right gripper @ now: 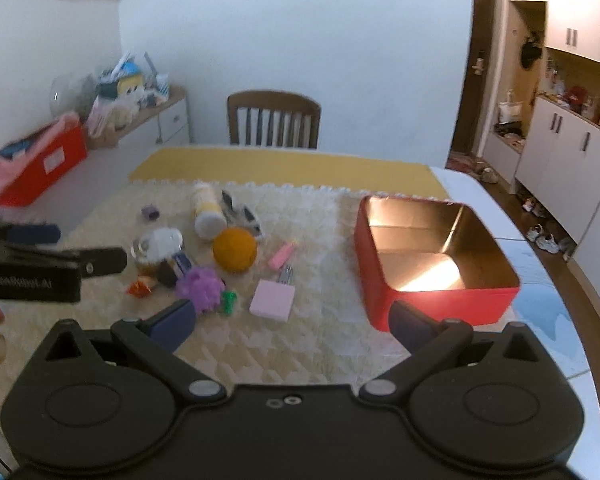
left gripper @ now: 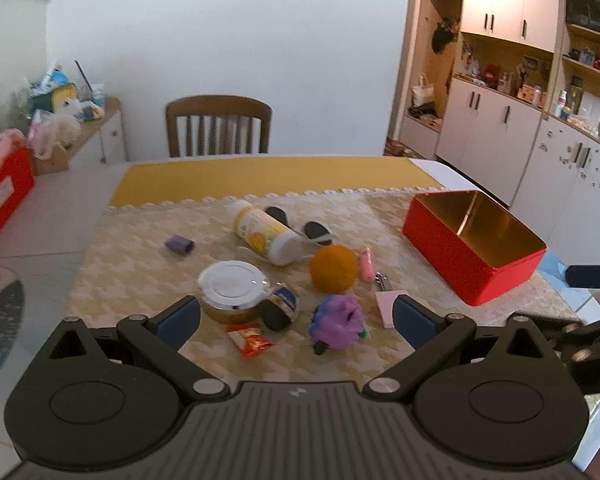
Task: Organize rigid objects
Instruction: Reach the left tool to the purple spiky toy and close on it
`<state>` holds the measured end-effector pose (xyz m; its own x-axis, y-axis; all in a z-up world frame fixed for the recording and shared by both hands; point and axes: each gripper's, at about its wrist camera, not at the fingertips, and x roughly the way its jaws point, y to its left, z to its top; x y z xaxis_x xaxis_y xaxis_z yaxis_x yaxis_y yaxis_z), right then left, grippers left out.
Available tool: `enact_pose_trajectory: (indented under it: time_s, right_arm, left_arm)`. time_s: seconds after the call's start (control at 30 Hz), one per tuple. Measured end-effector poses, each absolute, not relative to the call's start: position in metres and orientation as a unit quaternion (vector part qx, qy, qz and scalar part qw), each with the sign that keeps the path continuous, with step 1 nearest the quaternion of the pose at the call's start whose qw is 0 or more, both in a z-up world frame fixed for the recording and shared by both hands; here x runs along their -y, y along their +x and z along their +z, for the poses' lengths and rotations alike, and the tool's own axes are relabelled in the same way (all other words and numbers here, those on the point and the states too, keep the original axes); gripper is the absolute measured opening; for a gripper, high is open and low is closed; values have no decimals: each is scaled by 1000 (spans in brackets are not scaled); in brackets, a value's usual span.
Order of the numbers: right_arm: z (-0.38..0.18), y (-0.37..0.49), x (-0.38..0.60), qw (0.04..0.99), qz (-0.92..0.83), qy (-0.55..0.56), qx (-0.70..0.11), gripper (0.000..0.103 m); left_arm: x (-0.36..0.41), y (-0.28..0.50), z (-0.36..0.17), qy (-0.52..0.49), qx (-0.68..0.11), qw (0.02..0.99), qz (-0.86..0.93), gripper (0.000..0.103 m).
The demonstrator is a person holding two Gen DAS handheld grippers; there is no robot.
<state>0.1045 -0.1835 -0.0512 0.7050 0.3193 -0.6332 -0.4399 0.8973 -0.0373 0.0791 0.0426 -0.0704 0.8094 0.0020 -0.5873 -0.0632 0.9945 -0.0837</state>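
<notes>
My left gripper (left gripper: pixel 296 316) spread wide and empty over clutter mid-table, my right gripper (right gripper: pixel 292 322) likewise apart, red tin (right gripper: pixel 432 256) open-topped near the table's (right gripper: pixel 308 344) right edge, orange ball (left gripper: pixel 334 269) central

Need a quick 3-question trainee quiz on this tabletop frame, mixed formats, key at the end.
1. True or false: the red tin already holds some items.
2. Which lies nearest the pink sticky-note pad? A) purple pompom B) white bottle C) wooden chair
3. Fill in: both the left gripper and right gripper are ____ and hold nothing.

Key: 1 false, the tin is empty; 2 A; 3 open.
</notes>
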Motion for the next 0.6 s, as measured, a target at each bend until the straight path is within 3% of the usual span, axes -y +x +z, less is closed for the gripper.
enact_pose_trajectory:
  time_s: [0.47,0.6]
  right_arm:
    - [-111,171,171,871,300,-161,-354,91]
    - [-125,187,164,855,327,-183,-358,86]
  left_arm:
    - [-13,133,-108,-35,-347,937,7,102]
    - [-6,149,-120,-29,-364,931,10,97]
